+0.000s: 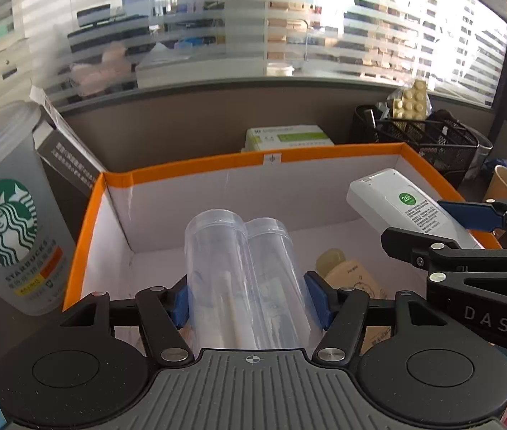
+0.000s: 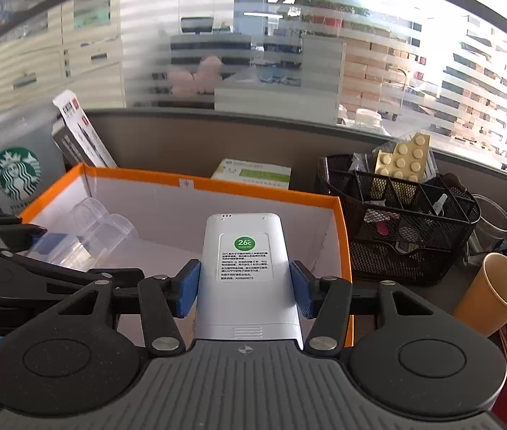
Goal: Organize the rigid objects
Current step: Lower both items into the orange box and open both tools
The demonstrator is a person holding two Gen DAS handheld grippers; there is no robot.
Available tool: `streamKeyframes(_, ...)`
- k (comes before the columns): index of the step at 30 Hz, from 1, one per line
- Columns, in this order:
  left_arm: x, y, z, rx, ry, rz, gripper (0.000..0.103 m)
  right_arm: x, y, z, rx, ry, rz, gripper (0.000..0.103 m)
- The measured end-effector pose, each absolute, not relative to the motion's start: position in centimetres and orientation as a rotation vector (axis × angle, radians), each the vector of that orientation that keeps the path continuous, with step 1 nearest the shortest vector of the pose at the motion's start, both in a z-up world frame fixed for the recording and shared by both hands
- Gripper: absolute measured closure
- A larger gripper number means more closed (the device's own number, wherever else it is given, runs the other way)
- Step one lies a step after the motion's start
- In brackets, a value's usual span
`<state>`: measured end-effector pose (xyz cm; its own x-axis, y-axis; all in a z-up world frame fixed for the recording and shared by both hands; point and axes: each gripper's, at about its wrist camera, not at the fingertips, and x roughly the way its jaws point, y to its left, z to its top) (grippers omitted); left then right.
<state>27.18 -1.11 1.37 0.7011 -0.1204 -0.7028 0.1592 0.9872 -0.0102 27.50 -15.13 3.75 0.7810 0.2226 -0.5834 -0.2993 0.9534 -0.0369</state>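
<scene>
Over orange-rimmed box (image 1: 85,222): clear cups (image 1: 239,268), remote (image 2: 246,268).

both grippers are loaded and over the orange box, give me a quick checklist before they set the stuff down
1. left gripper pads pressed on the clear container: ok
2. right gripper pads on both sides of the white remote: ok
3. Both loads over the orange box, inside its rim: ok
4. Bare floor under the remote: ok in the right wrist view
5. Clear container's drop spot free of the tan item already in the box: cannot tell
6. The two grippers apart, not touching: cannot tell, they sit close
</scene>
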Motion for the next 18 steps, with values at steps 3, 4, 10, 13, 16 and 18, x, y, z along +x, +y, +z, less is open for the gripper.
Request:
streamKeyframes(3,27.3,-1.1,1.0,0.059,0.783,-0.151,0.040,27.7,-15.0,3.5,-0.147,0.628,0.279,0.052)
streamKeyframes(4,27.3,-1.1,0.9,0.059,0.787,-0.148,0.041,27.9,-14.9,3.3,-0.152,0.635,0.277,0.052)
streamKeyframes(10,27.5,-1.4,0.4,0.082,0.814,-0.143,0.042,28.7,-14.4,2.4,-0.198,0.677,0.253,0.052)
streamKeyframes(13,27.4,-1.5,0.3,0.088,0.826,-0.144,0.043,29.1,-14.2,1.8,-0.231,0.710,0.248,0.052)
streamKeyframes(16,27.3,-2.0,0.2,0.129,0.826,-0.127,0.044,29.2,-13.6,1.3,-0.282,0.729,0.242,0.052)
streamKeyframes(18,27.4,-2.1,0.2,0.136,0.832,-0.119,0.044,29.5,-13.4,1.1,-0.306,0.742,0.237,0.052)
